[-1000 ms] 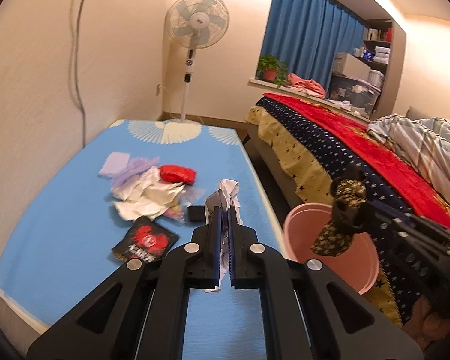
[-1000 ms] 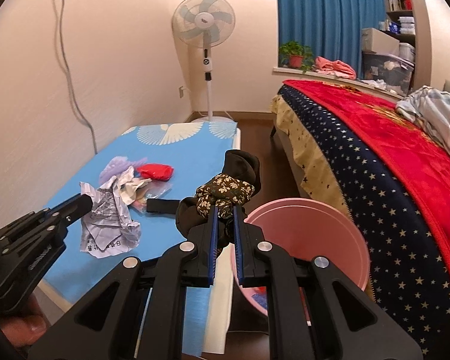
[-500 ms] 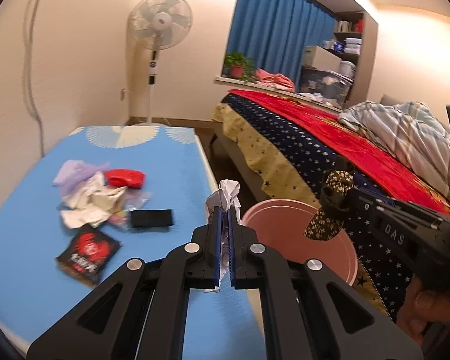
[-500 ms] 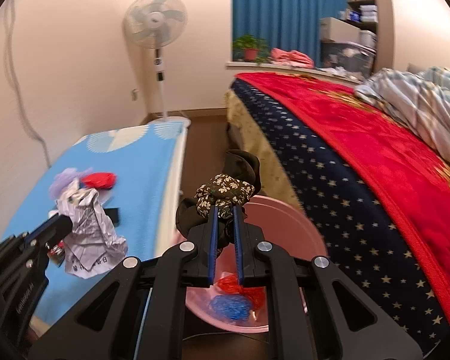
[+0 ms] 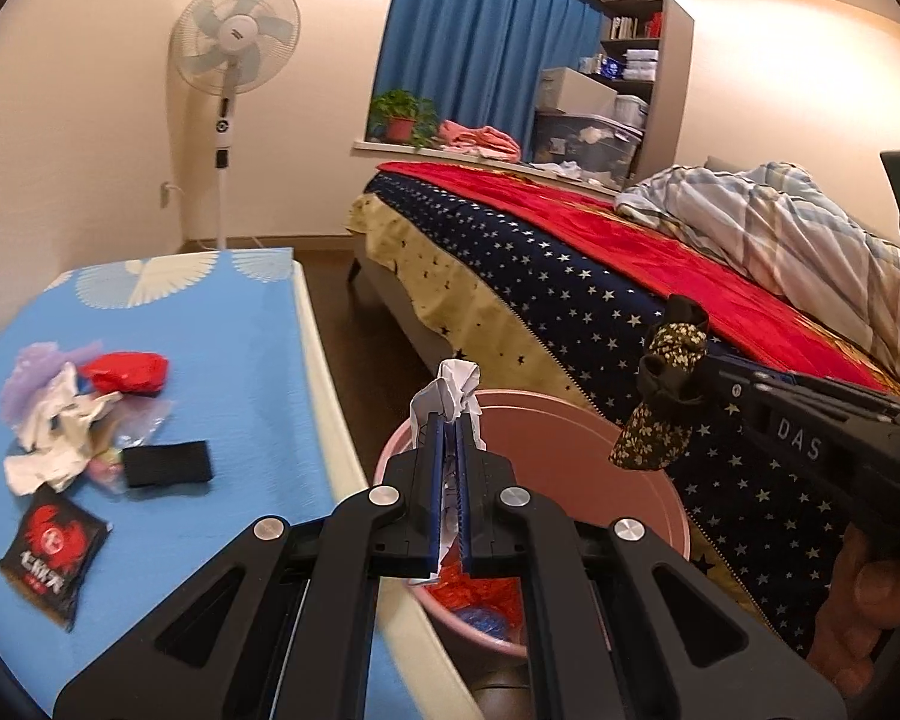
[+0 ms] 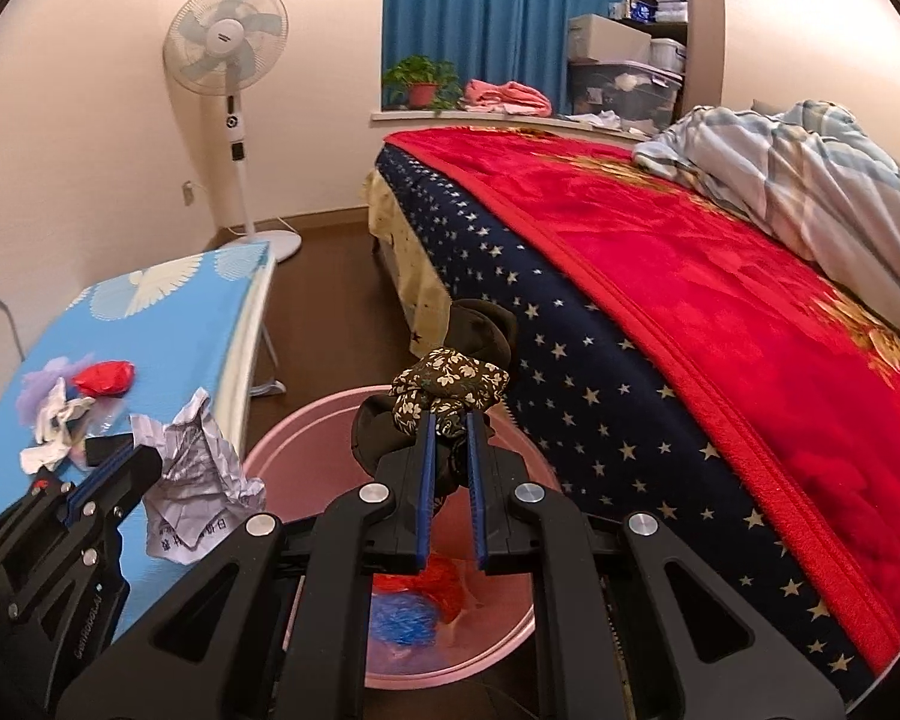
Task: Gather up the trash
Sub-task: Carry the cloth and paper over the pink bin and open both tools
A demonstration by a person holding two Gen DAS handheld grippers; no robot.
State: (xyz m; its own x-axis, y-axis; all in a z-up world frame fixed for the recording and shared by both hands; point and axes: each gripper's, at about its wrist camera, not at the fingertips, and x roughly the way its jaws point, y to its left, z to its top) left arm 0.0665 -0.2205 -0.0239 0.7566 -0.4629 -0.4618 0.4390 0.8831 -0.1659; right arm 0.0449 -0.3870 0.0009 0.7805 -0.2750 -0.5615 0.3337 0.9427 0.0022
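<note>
My left gripper [image 5: 449, 420] is shut on a crumpled white paper [image 5: 450, 391], held over the near rim of the pink bin [image 5: 546, 456]. The paper also shows in the right wrist view [image 6: 195, 480]. My right gripper [image 6: 448, 420] holds a dark floral cloth [image 6: 447, 384] over the pink bin [image 6: 306, 432]; its jaws stand slightly apart with the cloth between them. The cloth shows in the left wrist view [image 5: 660, 414] too. Red and blue trash [image 6: 414, 600] lies in the bin.
A blue mat [image 5: 222, 324] on the left holds a trash pile [image 5: 72, 414], a red bag [image 5: 127, 371], a black pad [image 5: 165, 463] and a black packet [image 5: 51, 546]. A bed with a red blanket [image 6: 690, 276] is at right. A fan [image 6: 228, 60] stands behind.
Both grippers have moved right from the mat to above the pink bin. The right gripper's jaws have widened a little around the cloth.
</note>
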